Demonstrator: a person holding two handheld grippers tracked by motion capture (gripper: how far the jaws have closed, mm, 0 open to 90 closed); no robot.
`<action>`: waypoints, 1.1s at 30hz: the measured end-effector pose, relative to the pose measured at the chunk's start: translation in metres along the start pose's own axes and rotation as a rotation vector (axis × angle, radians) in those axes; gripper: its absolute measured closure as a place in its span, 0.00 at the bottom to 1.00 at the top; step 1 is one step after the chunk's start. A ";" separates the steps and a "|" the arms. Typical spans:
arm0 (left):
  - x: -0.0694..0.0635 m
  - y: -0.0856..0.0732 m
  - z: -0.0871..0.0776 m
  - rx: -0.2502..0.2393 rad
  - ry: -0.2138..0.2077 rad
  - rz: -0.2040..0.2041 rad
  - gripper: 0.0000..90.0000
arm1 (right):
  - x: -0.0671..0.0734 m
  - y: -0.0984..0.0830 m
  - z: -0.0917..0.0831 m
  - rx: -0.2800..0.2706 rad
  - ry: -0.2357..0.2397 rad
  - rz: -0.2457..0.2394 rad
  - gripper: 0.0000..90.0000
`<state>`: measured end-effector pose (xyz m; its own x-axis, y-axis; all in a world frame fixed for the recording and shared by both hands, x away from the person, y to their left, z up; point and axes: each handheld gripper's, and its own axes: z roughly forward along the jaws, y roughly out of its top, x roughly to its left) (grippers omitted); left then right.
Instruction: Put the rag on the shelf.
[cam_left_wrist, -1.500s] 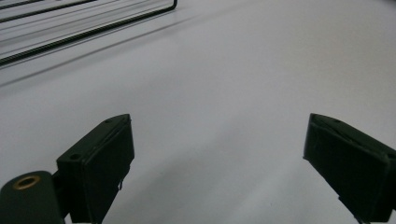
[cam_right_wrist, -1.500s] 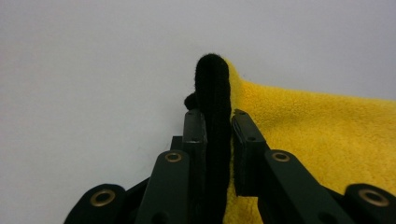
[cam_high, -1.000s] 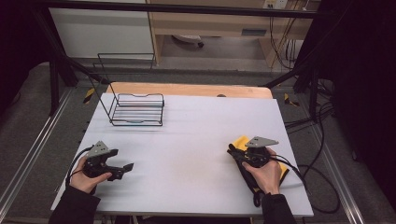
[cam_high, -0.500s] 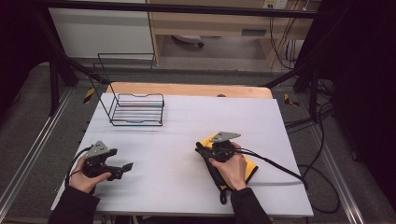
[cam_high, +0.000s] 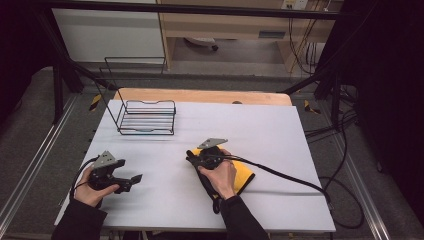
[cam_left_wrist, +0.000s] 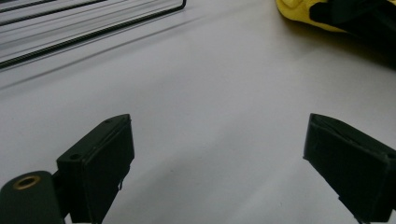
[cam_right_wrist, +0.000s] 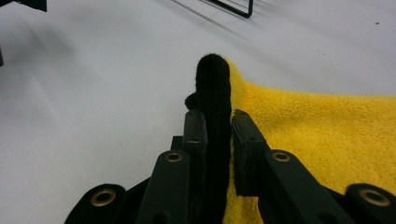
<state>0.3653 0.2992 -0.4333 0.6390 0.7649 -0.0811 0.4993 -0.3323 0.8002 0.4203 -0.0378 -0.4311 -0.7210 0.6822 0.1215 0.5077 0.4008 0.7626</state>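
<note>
**Cloth in tow across the surface, left side waiting**

The left gripper (cam_high: 134, 178) sits near the left edge of the white surface (cam_high: 280, 130), its fingers (cam_left_wrist: 100, 163) spread wide with nothing but bare top between them. Beyond those fingers, further up the surface, stands the black wire rack (cam_high: 147, 117), its nearest rail just ahead of them in the left gripper view.

To the right, near the middle, the right gripper (cam_high: 192, 159) has its fingers (cam_right_wrist: 246, 140) pinched narrow on the black-trimmed edge of a yellow cloth (cam_high: 242, 175). In the right gripper view the dark hem (cam_right_wrist: 214, 93) stands up between the two fingers and pokes out past their tips, while the yellow pile spreads off to their right and back under the hand.

I'd judge the step in hand to be carrying or dragging the cloth leftward, toward the waiting gripper and the rack. The next move likely calls for keeping that pinch firm while bringing the hem within reach of the wide left fingers, so they can close on another part of the edge
</note>
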 end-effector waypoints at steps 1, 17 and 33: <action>0.000 0.000 0.000 0.000 0.000 0.000 0.09 | 0.002 0.001 0.004 0.004 -0.002 -0.003 0.87; -0.001 0.000 0.001 0.001 -0.004 0.006 0.09 | 0.014 0.008 0.031 0.027 0.058 -0.052 0.64; -0.008 0.001 0.005 0.017 -0.017 0.009 0.09 | -0.053 -0.029 -0.062 0.028 -0.079 -0.072 0.42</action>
<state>0.3634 0.2897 -0.4345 0.6534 0.7523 -0.0841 0.5033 -0.3487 0.7906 0.4145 -0.1236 -0.4198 -0.7171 0.6968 0.0160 0.4701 0.4666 0.7492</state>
